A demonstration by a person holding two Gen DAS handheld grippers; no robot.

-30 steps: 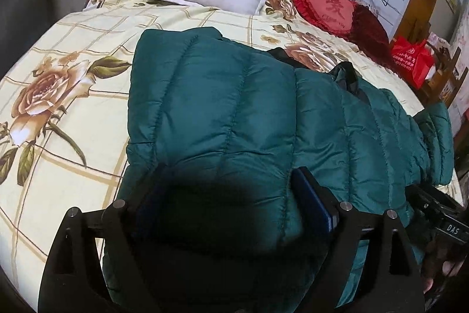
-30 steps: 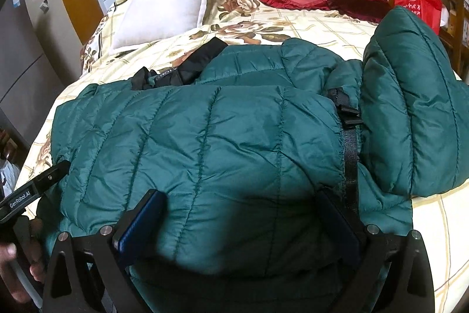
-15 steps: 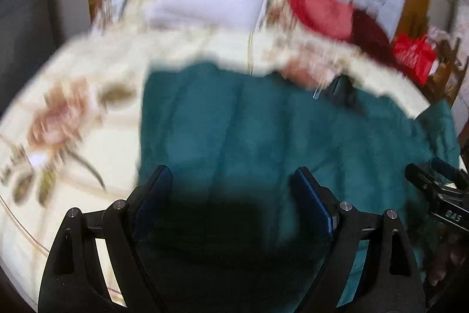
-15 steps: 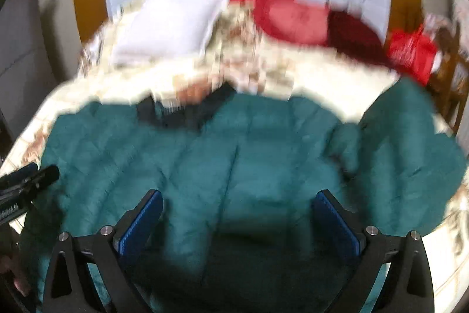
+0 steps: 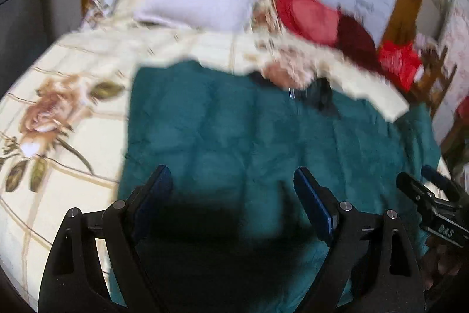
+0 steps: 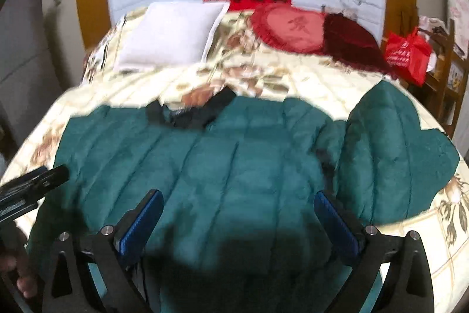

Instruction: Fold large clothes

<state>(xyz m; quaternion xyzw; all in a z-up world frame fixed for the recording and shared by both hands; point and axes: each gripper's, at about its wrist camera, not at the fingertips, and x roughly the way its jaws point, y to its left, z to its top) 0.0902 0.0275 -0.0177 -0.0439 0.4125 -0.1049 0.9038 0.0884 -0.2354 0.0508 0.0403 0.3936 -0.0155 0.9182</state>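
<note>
The quilted jacket (image 6: pixel 234 172) is puffy teal cloth with a slight sheen. The floral bedspread (image 6: pixel 307 84) looks soft and matt. The far white pillow (image 6: pixel 170 34) is plain cloth.

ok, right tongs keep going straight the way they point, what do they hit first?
Most likely the green puffer jacket spread on the bed: the right tongs stand open, angled down over its quilted body. Depth is unclear through the blur.
</note>
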